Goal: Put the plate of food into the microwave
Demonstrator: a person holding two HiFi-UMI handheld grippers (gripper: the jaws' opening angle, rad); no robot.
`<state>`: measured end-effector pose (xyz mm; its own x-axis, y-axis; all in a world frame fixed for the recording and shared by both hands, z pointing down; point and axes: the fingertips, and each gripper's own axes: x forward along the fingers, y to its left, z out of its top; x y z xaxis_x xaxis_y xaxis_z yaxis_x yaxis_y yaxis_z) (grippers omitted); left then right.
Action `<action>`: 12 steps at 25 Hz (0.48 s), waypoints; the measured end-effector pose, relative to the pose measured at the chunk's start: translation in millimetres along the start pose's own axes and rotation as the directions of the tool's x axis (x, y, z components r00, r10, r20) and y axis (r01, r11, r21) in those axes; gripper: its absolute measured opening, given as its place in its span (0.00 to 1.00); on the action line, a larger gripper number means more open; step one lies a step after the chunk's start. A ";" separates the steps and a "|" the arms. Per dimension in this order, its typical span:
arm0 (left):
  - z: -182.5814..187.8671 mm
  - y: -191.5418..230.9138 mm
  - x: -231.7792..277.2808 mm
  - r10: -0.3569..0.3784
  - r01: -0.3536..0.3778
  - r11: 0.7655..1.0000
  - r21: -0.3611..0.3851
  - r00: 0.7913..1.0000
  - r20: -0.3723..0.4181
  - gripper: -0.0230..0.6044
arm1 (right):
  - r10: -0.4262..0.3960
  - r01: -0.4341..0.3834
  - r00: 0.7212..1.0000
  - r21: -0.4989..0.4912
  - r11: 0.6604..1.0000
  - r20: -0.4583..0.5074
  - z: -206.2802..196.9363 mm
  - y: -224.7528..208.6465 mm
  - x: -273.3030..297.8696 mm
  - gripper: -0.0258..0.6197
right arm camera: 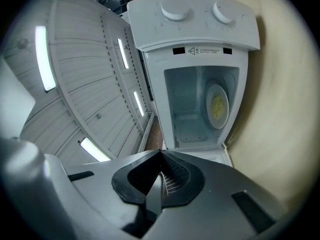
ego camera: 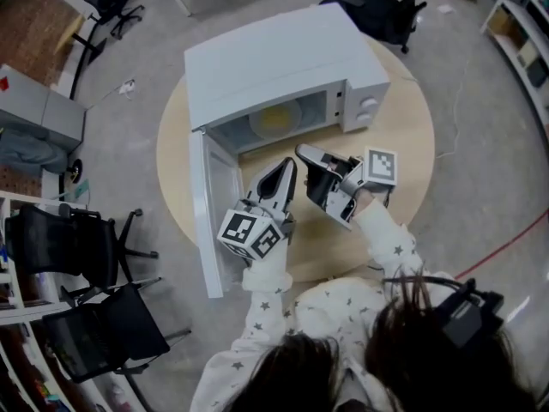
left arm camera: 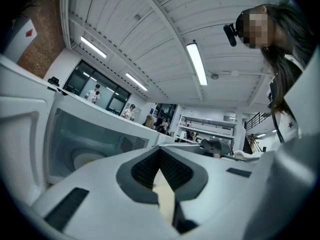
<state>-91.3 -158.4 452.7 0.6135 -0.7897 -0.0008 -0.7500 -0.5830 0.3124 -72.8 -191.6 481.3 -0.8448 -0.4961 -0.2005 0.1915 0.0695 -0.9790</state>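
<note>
The plate of food (ego camera: pixel 276 120) lies inside the microwave (ego camera: pixel 274 58), on the floor of its cavity, and the door (ego camera: pixel 210 221) is swung wide open to the left. The microwave stands on a round counter (ego camera: pixel 403 144). Just in front of the opening, the left gripper (ego camera: pixel 287 168) and the right gripper (ego camera: pixel 302 151) hover side by side. Both have their jaws clenched together on nothing.

The plate of yellow food (ego camera: pixel 276 120) lies inside the open white microwave (ego camera: pixel 283 58).

The microwave (ego camera: pixel 266 58) is white, the food (ego camera: pixel 276 120) yellow
</note>
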 end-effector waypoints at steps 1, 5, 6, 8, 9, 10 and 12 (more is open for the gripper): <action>1.1 -3.6 -1.4 -0.011 0.011 1.000 0.004 1.000 -0.001 0.03 | 0.007 -0.007 1.000 -0.006 1.000 -0.006 -1.9 3.2 -2.4 0.05; 4.2 -19.7 -4.7 -0.062 0.062 0.998 0.003 0.998 -0.017 0.03 | 0.043 -0.043 0.998 -0.010 0.999 -0.038 -10.5 14.9 -11.1 0.05; 6.3 -25.1 -6.0 -0.071 0.071 0.997 0.001 0.997 -0.022 0.03 | 0.050 -0.050 0.998 0.000 0.999 -0.045 -13.6 17.5 -13.6 0.05; 11.6 -35.5 -9.3 -0.085 0.085 0.996 -0.004 0.996 -0.022 0.03 | 0.059 -0.058 0.997 0.007 0.998 -0.059 -17.8 21.5 -19.9 0.05; 14.8 -40.1 -10.5 -0.089 0.089 0.996 -0.007 0.996 -0.015 0.03 | 0.066 -0.066 0.996 0.007 0.998 -0.067 -19.0 24.4 -22.7 0.05; 17.8 -45.1 -11.3 -0.095 0.095 0.995 -0.009 0.995 -0.009 0.03 | 0.079 -0.078 0.994 0.006 0.997 -0.075 -20.1 28.2 -25.6 0.05; 20.6 -57.6 -11.7 -0.114 0.114 0.993 -0.010 0.993 -0.006 0.03 | 0.109 -0.109 0.990 0.007 0.994 -0.094 -23.3 36.4 -33.8 0.05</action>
<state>-60.3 -119.5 415.2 0.6964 -0.7169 -0.0311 -0.6727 -0.6673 0.3198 -49.0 -152.1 451.6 -0.8621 -0.4021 -0.3083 0.2854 0.1174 -0.9512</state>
